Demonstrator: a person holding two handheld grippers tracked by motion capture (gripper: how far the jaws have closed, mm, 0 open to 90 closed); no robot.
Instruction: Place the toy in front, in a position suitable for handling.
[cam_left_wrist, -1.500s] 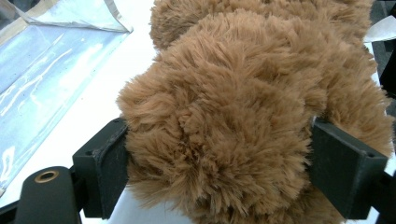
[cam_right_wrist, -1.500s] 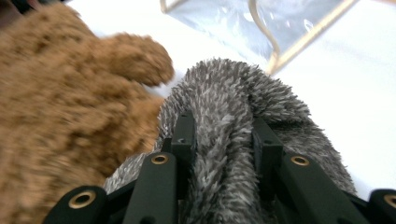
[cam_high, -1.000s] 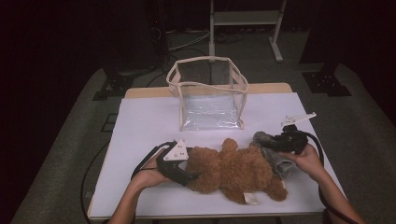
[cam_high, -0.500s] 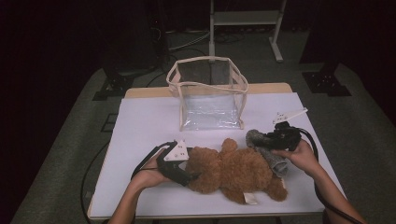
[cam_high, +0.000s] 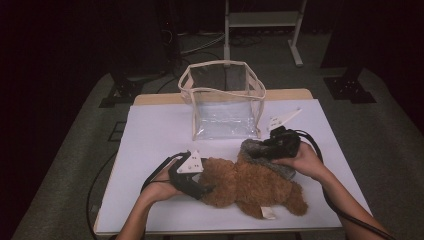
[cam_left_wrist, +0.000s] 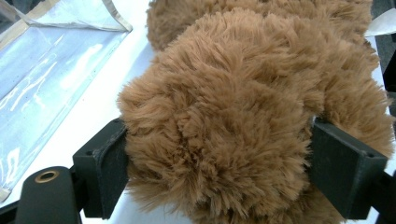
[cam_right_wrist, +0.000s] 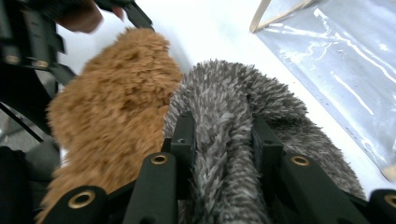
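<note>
So: 2 plush toys (cam_high: 252, 187), 1 bag (cam_high: 225, 107).

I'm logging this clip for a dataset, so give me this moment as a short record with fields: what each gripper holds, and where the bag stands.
left gripper: jaws clamped on the brown plush toy, which lies on the table
right gripper: jaws pinching a fold of the grey plush toy
toys: brown and grey touch side by side
clear bag: upright, open at the top, behind the toys
surface: white table
</note>
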